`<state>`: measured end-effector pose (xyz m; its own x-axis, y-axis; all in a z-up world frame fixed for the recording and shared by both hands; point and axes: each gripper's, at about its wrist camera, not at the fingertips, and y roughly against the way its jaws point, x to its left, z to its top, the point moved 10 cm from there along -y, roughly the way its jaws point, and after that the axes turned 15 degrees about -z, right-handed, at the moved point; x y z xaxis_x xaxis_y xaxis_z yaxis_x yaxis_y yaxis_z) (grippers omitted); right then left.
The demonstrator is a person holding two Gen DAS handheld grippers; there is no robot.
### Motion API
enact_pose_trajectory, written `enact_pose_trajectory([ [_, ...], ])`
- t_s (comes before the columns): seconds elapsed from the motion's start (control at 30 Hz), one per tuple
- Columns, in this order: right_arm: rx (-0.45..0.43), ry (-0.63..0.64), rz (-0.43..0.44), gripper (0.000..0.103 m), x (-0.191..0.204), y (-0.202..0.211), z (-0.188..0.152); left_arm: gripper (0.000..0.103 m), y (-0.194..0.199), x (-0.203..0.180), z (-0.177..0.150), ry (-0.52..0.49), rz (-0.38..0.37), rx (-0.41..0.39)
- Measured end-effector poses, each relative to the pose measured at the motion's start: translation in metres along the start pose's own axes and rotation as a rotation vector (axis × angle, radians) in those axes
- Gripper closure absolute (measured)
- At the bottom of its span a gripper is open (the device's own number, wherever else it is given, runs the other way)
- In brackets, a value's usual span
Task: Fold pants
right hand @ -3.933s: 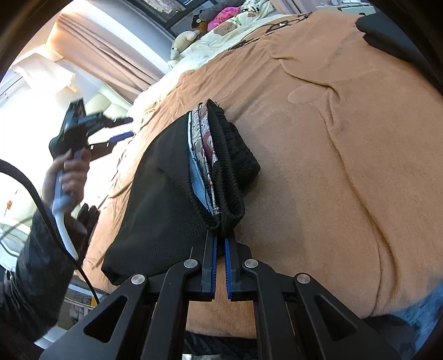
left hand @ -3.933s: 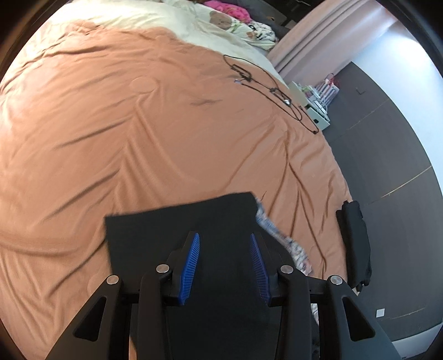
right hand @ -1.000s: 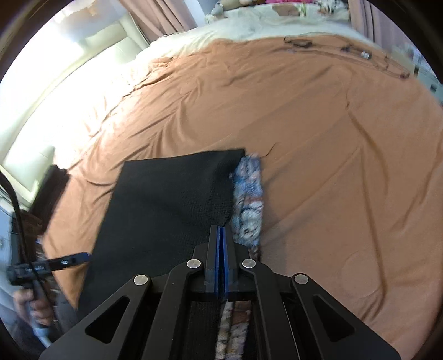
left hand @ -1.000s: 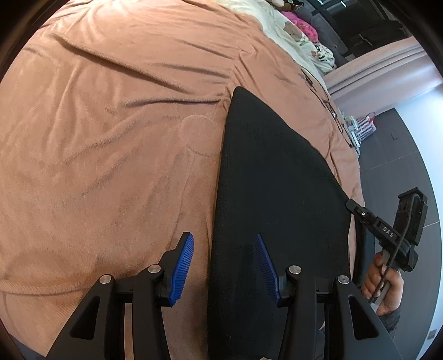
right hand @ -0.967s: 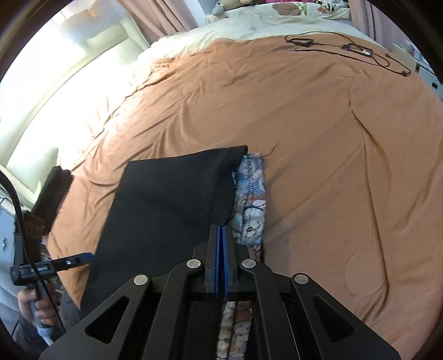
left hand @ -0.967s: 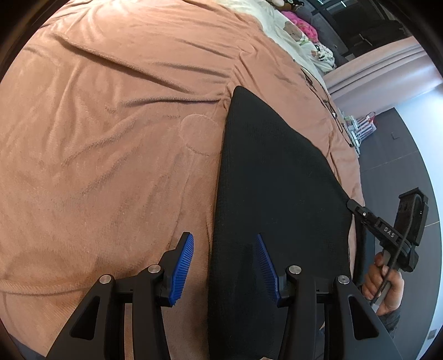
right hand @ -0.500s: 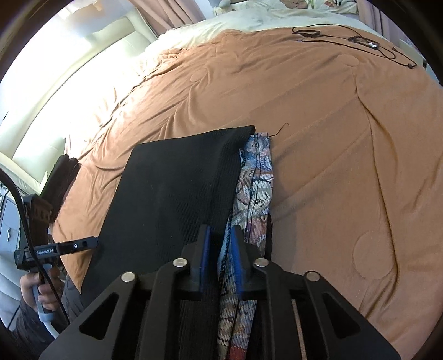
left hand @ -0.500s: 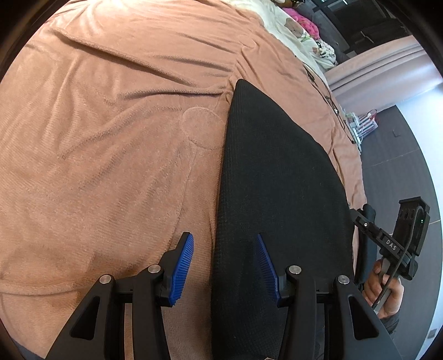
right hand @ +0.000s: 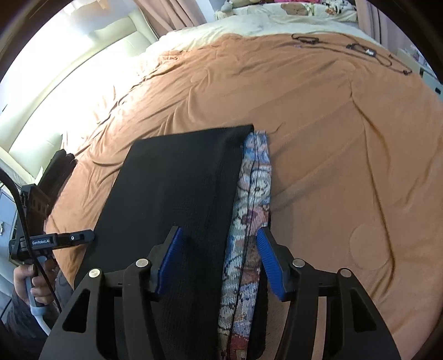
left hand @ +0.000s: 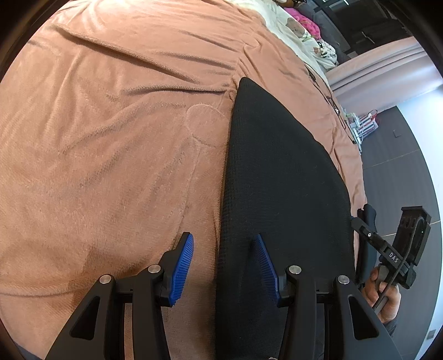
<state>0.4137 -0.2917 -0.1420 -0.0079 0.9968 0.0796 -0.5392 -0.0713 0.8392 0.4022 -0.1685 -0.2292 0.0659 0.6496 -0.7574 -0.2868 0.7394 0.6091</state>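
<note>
Pants (right hand: 177, 188), black knit, folded flat, patterned lining (right hand: 249, 216) showing

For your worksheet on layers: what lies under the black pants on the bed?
The black pants lie on an orange blanket. A patterned lining shows along one edge; anything else beneath is covered.

L wrist: low, close | R wrist: higher | shared: pants (left hand: 279, 177), bedspread (right hand: 318, 110)

The folded pants (right hand: 177, 191) are lying flat on the bed (right hand: 318, 116) near its near edge, their lining strip (right hand: 253, 193) running along their right side. A cable (right hand: 360, 51) is lying near the bed's far right corner, and pillows (right hand: 290, 11) are sitting along the far edge.
</note>
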Motion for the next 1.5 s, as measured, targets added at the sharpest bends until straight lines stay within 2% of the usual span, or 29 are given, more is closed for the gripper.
enact_pose_trajectory([
  [0.07,0.010,-0.005,-0.003,0.049,-0.002,-0.003,0.000,0.054,0.000,0.000,0.000,0.002,-0.001,-0.001],
  [0.2,0.006,0.014,-0.019,0.071,0.000,-0.001,0.004,0.054,0.000,0.000,0.000,0.001,-0.001,0.000],
  [0.27,-0.002,0.036,-0.029,0.077,0.005,0.004,0.005,0.054,0.000,0.000,0.000,0.003,-0.002,-0.001],
  [0.4,-0.022,0.073,-0.034,0.078,0.014,0.014,0.004,0.054,-0.001,0.000,-0.002,0.003,-0.003,-0.002],
  [0.6,-0.002,0.030,0.005,0.078,0.007,0.011,0.002,0.054,-0.001,0.000,-0.003,0.004,-0.006,-0.002],
  [0.67,0.019,0.003,0.029,0.078,0.003,0.005,0.002,0.054,0.000,0.001,-0.003,0.003,-0.005,-0.001],
  [0.83,0.064,-0.135,0.159,0.078,-0.011,-0.008,0.004,0.054,0.000,0.001,-0.003,0.004,-0.006,-0.001],
  [1.1,0.114,-0.237,0.264,0.078,-0.025,-0.026,0.009,0.054,-0.001,0.000,-0.004,0.006,-0.003,-0.001],
  [1.13,0.118,-0.247,0.274,0.081,-0.026,-0.028,0.010,0.054,0.000,0.000,-0.004,0.005,-0.003,-0.001],
  [1.2,0.114,-0.231,0.248,0.099,-0.029,-0.028,0.011,0.054,-0.001,-0.001,-0.004,0.004,-0.002,0.000],
  [1.23,0.110,-0.218,0.237,0.102,-0.029,-0.027,0.011,0.054,-0.001,-0.002,-0.004,0.004,-0.001,0.000],
  [1.5,0.015,-0.205,0.174,0.103,-0.038,0.004,0.019,0.054,-0.002,-0.007,-0.003,-0.009,-0.003,0.001],
])
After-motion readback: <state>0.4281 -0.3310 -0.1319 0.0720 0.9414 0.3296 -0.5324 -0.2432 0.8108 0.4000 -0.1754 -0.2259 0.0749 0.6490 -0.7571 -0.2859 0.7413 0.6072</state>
